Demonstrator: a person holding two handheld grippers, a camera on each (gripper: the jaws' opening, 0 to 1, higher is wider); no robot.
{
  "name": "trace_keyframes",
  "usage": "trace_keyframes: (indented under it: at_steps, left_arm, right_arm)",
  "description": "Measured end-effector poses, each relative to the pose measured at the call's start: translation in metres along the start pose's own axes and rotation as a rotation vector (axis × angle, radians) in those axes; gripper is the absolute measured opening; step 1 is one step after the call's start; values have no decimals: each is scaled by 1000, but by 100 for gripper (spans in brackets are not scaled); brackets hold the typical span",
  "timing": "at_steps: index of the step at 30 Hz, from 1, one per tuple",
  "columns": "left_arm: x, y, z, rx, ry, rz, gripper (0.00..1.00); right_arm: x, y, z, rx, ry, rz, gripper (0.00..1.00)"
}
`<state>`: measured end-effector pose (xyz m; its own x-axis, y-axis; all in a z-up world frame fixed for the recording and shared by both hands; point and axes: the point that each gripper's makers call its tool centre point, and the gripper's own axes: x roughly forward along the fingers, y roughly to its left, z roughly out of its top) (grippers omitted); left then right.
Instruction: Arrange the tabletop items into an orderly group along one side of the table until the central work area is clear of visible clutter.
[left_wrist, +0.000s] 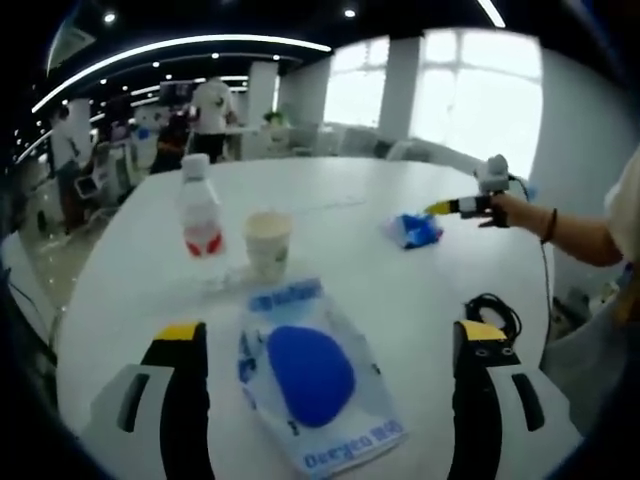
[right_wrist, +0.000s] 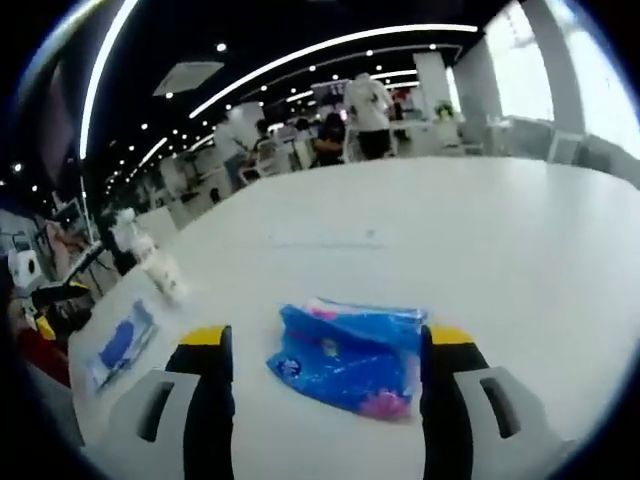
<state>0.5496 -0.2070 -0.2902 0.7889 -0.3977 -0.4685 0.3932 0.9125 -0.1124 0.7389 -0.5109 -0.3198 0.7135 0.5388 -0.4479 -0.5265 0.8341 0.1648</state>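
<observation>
In the left gripper view the white worktop (left_wrist: 380, 300) is round-edged: its near rim curves along the bottom of the frame, its far rim runs across the upper middle, and its right edge drops away at the lower right, where a black cable (left_wrist: 493, 312) lies coiled near the rim. Bare surface lies open through the middle right of the frame and across the far part of the worktop.

The left tongs (left_wrist: 330, 345) stand wide open with nothing gripped. Between their jaws, low in the frame, lies one white pouch with a blue oval (left_wrist: 312, 378), flat on the worktop and not clearly touching either jaw. Just above it stands one paper cup (left_wrist: 268, 240), and up and left of the cup one clear bottle with a red label (left_wrist: 200, 212), upright, close to the cup but apart from it.

At the right of that view a person's hand (left_wrist: 508, 210) holds the right tongs, pointing at one blue packet (left_wrist: 414, 229) at centre right.

In the right gripper view the right tongs (right_wrist: 325, 345) are wide open and hold nothing. The blue packet (right_wrist: 348, 356) lies between the jaws at lower centre; contact with either jaw cannot be told. Open worktop stretches beyond it to the far rim. The bottle and the pouch sit at the left of that frame.
</observation>
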Motion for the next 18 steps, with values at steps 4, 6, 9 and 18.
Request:
trace_keyframes:
  at_steps: [4, 6, 9, 18]
  left_arm:
    - [-1, -4, 3, 1, -1, -4, 99]
    - [-2, -6, 2, 9, 13, -4, 99]
    - [-3, -11, 0, 5, 25, -4, 99]
    - [-17, -14, -11, -82, 42, 71, 99]
  right_arm:
    - [-2, 10, 12, 8, -27, 23, 76]
    - [-3, 14, 15, 10, -33, 31, 76]
    - [-4, 28, 20, -1, -44, 67, 76]
    - [9, 92, 17, -99, -17, 232, 79]
